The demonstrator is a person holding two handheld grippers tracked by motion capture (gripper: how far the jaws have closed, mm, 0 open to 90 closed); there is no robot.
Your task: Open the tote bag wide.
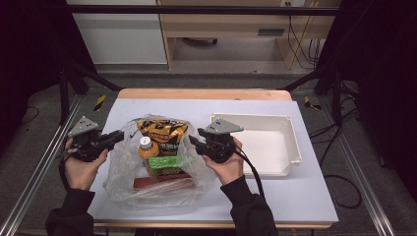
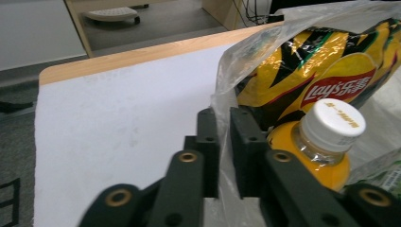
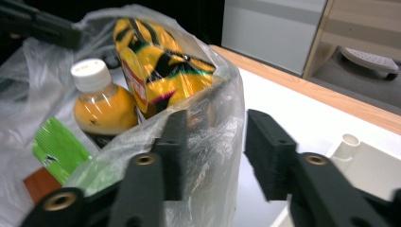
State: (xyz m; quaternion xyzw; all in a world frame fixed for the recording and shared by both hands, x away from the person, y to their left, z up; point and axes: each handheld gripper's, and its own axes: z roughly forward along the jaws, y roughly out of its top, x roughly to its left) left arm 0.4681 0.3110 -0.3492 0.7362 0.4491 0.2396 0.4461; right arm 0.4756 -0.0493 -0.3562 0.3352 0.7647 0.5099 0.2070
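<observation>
A clear plastic bag (image 1: 123, 172) lies open at mid-table. Inside it are a yellow chips bag (image 1: 162, 130), an orange drink bottle (image 1: 146, 146) with a white cap, a green pack (image 1: 164, 163) and a red-brown package (image 1: 162, 183). My left gripper (image 1: 117, 135) is at the bag's left rim. In the left gripper view its jaws (image 2: 223, 151) pinch the thin film (image 2: 250, 56) beside the bottle (image 2: 326, 142). My right gripper (image 1: 193, 141) is at the bag's right rim. Its jaws (image 3: 217, 127) stand apart with the film draped over one, the other clear of it.
A white plastic tray (image 1: 275, 118) sits just right of my right hand, its corner visible in the right gripper view (image 3: 359, 161). The white mat's far wooden edge (image 1: 204, 93) lies beyond the bag. Black frame rails run along both table sides.
</observation>
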